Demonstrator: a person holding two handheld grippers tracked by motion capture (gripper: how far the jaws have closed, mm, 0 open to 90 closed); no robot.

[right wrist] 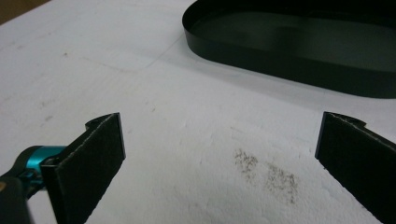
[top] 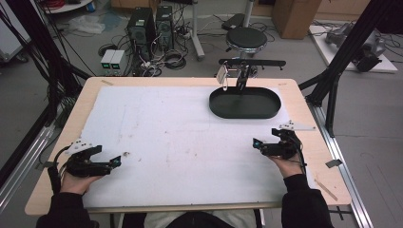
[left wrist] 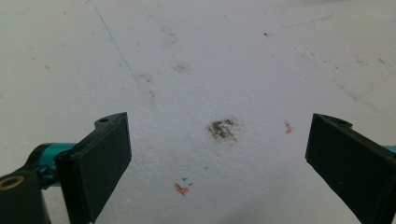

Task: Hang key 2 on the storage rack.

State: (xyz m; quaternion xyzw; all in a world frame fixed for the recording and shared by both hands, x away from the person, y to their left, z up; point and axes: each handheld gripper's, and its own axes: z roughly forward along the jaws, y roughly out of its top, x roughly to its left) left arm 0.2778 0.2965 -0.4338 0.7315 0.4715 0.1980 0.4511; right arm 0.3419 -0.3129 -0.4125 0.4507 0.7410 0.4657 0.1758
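My left gripper (top: 108, 156) rests low over the front left of the white foam sheet (top: 180, 137), held by a hand in a black sleeve. Its jaws stand wide apart with nothing between them (left wrist: 217, 135), above a grey smudge (left wrist: 222, 129) on the sheet. Open as well, my right gripper (top: 266, 137) sits at the front right and points toward the sheet's middle. Between its jaws (right wrist: 222, 135) lies bare sheet with faint grey specks. A black oval tray (top: 244, 114) stands at the back right, beyond the right gripper (right wrist: 261, 65), and looks empty.
A black stand (top: 243, 71) with a crossbar and a small white tag (top: 222, 73) rises just behind the tray. The wooden table edge (top: 328, 175) borders the sheet. On the floor beyond are a stool (top: 246, 39), computer towers (top: 142, 26) and cables.
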